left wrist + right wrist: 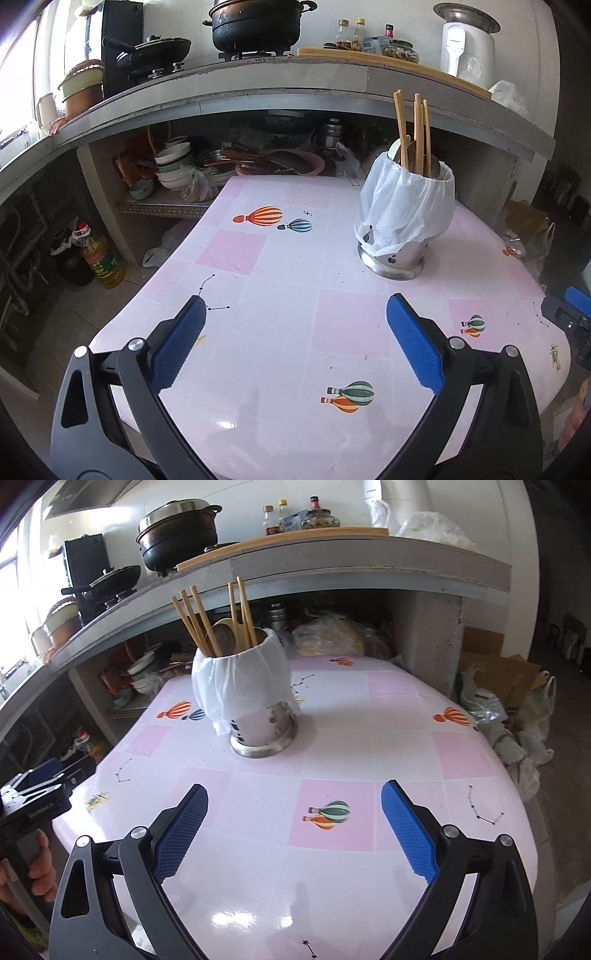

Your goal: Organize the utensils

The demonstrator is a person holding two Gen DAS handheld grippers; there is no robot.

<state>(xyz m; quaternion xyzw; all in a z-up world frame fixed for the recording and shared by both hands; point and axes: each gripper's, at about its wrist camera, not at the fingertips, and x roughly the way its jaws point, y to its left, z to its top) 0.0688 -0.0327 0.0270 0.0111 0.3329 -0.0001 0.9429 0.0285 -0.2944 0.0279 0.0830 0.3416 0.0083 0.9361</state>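
Left tongs point(295, 314) hovering low over the near left part of the pink checked table point(280, 280), tilted downward, blue pads spread wide with nothing between them; seen again at the left edge of the right wrist view, gripped from below by a person's fingers point(38, 864)

Standing upright on the table ahead of both tongs, well apart from the pads: a steel utensil holder point(393, 260), its upper part wrapped in a white plastic bag point(406, 199), carrying wooden chopsticks point(419, 125) and spoons point(223, 635) sticking out of the top, the chopsticks leaning in two bunches

Right tongs point(294, 799) angling down over the near middle of the table, pads released and gaping, only a balloon print point(328, 814) showing between them; just peeking in at the right edge of the left wrist view

Sitting on the kitchen counter beyond the table, a black pot point(255, 26) and a wok point(155, 51)
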